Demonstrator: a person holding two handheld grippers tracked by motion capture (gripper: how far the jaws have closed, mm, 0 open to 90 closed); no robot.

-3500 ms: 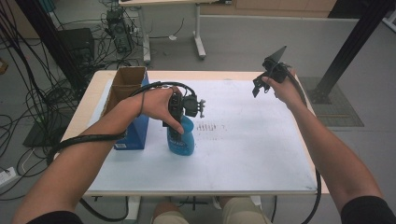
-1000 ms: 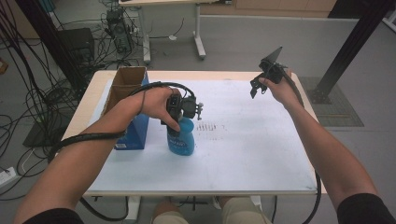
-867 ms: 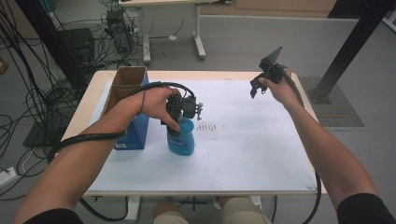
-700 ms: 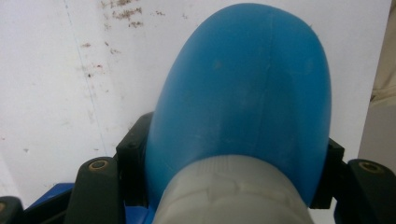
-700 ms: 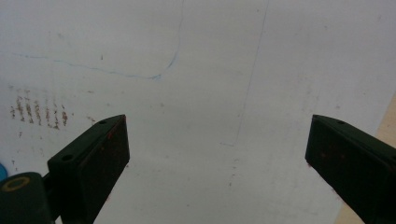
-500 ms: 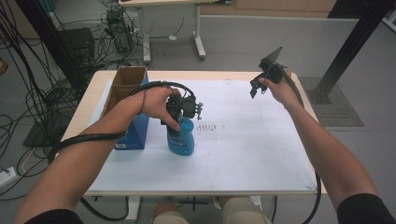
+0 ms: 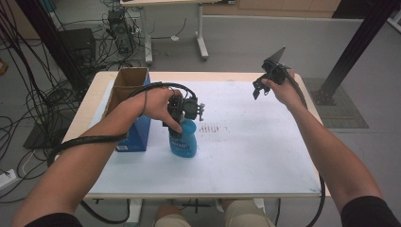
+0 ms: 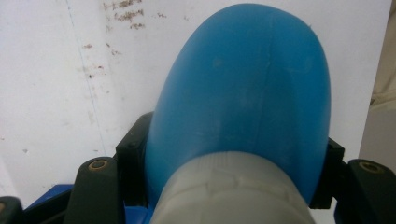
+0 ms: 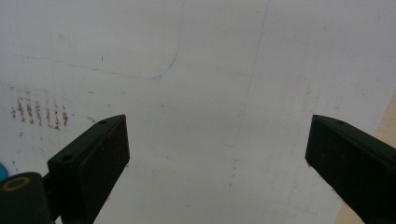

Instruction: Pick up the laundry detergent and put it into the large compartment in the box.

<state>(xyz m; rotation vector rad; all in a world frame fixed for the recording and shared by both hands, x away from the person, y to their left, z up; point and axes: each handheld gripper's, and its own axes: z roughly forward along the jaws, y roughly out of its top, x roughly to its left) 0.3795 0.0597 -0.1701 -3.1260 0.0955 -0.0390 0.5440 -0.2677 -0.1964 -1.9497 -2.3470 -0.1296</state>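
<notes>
A blue spray bottle [image 7: 183, 141] with a grey cap stands upright on the white table sheet [image 7: 246, 151], left of centre. My left gripper [image 7: 178, 124] comes down on it from above and is shut on its neck. In the left gripper view the bottle's blue body [image 8: 243, 93] bulges out past the grey cap, with a black jaw on each side of it. My right gripper [image 7: 259, 87] hangs in the air over the table's far right part. Its jaws stand wide apart in the right gripper view, with nothing between the fingertips [image 9: 93, 154].
An open cardboard box [image 7: 126, 85] sits on a blue box [image 7: 137, 135] at the table's left side, close to the bottle. Brown smudges [image 7: 213, 127] mark the sheet just right of the bottle. Cables and table legs lie on the floor beyond the far edge.
</notes>
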